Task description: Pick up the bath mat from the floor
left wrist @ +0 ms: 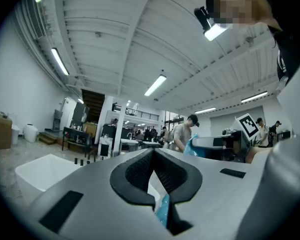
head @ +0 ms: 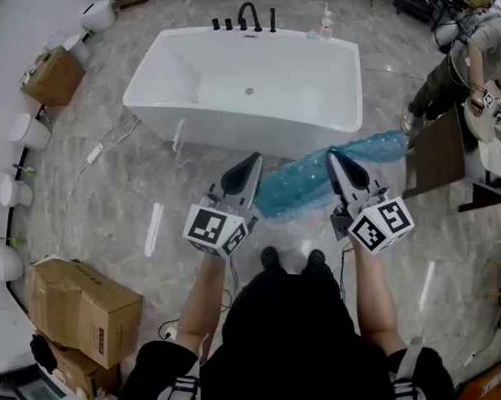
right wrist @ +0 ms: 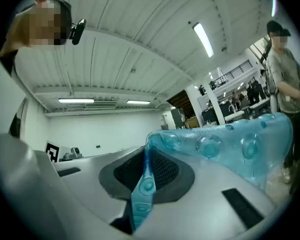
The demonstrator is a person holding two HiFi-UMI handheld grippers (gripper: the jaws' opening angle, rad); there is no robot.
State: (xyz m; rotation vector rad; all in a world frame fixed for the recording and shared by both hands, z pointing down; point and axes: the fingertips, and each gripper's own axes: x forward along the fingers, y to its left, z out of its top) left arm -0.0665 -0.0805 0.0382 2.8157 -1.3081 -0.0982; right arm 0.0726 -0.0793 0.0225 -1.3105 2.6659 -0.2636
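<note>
The bath mat [head: 300, 186] is a translucent blue sheet with round suction cups. It hangs off the floor between my two grippers, in front of the bathtub. My right gripper [head: 333, 157] is shut on its upper edge. In the right gripper view the mat [right wrist: 229, 144] is pinched between the dark pads and drapes to the right of the right gripper [right wrist: 147, 154]. My left gripper [head: 254, 158] holds the mat's other end, its jaws together. In the left gripper view a blue strip of the mat [left wrist: 163, 211] shows in the slot of the left gripper [left wrist: 153, 154].
A white freestanding bathtub [head: 250, 82] with a black faucet [head: 248, 15] and a soap bottle [head: 325, 23] stands just ahead. Cardboard boxes [head: 83, 307] sit at the lower left. To the right are a dark cabinet [head: 438, 152] and a bent-over person [head: 475, 48]. A cable [head: 100, 152] runs over the floor.
</note>
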